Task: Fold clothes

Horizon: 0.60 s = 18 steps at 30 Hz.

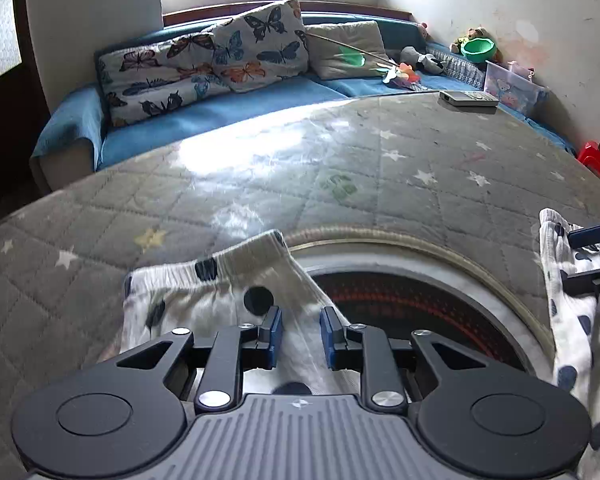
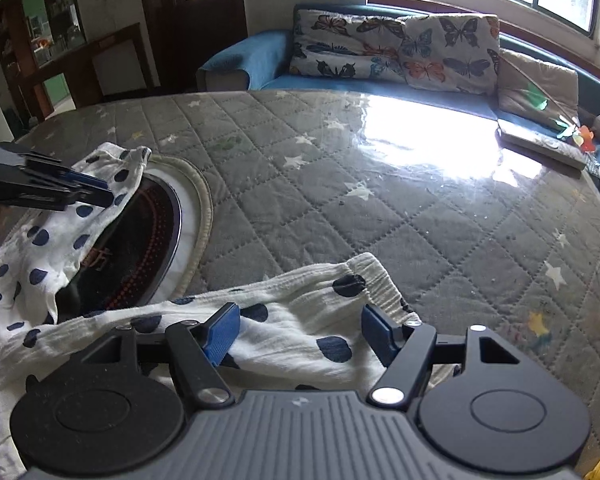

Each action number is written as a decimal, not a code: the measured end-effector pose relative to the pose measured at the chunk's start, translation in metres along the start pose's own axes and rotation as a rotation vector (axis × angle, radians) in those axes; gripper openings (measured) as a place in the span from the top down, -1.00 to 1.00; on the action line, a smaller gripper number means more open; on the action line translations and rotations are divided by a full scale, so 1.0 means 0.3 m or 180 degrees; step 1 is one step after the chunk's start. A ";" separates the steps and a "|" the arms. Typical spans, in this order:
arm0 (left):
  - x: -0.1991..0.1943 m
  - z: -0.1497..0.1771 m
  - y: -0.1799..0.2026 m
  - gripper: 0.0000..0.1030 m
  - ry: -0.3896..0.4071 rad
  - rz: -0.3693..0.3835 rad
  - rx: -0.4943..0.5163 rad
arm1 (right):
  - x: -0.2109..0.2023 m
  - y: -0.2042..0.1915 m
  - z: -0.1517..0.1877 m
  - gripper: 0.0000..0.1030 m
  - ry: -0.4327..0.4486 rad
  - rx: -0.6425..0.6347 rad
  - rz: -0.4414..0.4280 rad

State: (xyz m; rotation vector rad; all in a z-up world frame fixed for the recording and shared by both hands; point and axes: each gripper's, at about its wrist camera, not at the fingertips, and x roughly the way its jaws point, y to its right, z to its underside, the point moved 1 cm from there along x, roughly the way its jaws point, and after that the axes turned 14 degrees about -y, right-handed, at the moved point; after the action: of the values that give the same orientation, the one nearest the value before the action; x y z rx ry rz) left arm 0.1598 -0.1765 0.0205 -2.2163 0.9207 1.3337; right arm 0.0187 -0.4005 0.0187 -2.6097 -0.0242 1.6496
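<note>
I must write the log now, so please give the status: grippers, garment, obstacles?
Left gripper nearly closed over polka-dot garment. Right gripper open above waistband. Round dark cooktop under cloth.

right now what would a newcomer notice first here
The white garment with navy dots sprawls across the near edge of the grey star-quilted table cover, partly over a round dark inset. Behind, butterfly cushions line a blue sofa.
</note>
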 end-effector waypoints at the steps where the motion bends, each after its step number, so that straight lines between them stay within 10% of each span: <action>1: 0.006 -0.005 -0.003 0.54 0.0030 -0.0075 -0.0014 | 0.010 0.001 -0.002 -0.35 -0.0013 -0.0010 0.0007; 18: 0.086 -0.051 -0.047 0.51 0.0551 -0.1274 -0.0521 | 0.174 -0.064 -0.224 -0.44 0.0306 -0.0363 0.0057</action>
State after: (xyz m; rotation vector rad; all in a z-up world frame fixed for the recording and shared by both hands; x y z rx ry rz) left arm 0.1878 -0.1846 0.0049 -2.5026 0.3960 1.0746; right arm 0.1022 -0.3816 0.0013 -2.7780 -0.0939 1.5708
